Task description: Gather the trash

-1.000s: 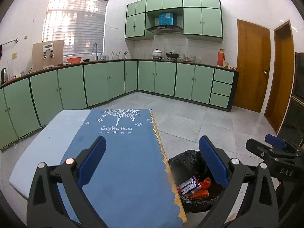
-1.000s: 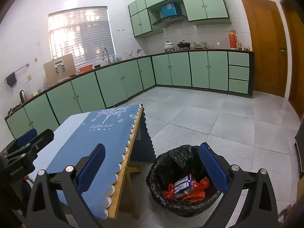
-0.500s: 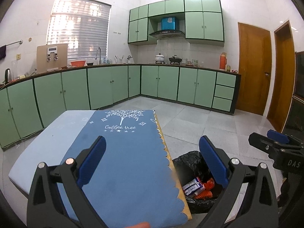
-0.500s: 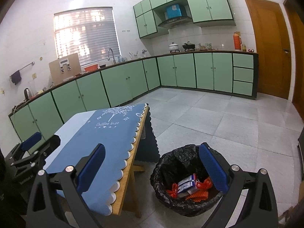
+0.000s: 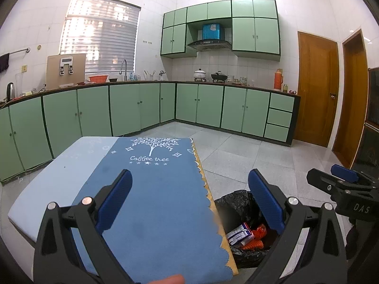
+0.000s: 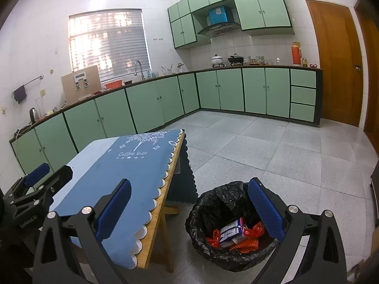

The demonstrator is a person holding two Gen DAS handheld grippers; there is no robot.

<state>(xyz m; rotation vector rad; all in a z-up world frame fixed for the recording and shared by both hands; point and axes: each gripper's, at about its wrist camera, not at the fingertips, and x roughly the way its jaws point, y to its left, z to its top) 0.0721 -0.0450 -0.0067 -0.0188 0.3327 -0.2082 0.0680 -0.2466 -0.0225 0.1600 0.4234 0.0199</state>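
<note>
A bin lined with a black bag [image 6: 227, 232] stands on the floor to the right of the table; the bin [image 5: 239, 224] shows partly behind the table edge in the left wrist view. Inside lie a white and purple carton [image 6: 231, 232] and orange wrappers [image 6: 246, 243]. My left gripper [image 5: 189, 201] is open above the blue cloth [image 5: 151, 201], empty. My right gripper [image 6: 189, 206] is open and empty, raised above the table's edge and the bin. The right gripper [image 5: 343, 189] also appears at the right of the left wrist view, and the left gripper [image 6: 35, 189] at the left of the right wrist view.
The wooden table [image 6: 161, 210] carries a blue "Coffee tree" cloth and a pale blue mat [image 5: 59, 179]. Green cabinets [image 5: 142, 108] line the far walls under a worktop with pots and a flask. Two wooden doors [image 5: 317, 90] stand at right. Grey tiled floor [image 6: 272, 156] lies beyond.
Both grippers have risen and tilted up a little, so the kitchen sits lower in view. Both stay open and empty. A fingertip now shows at the bottom of the left wrist view.
</note>
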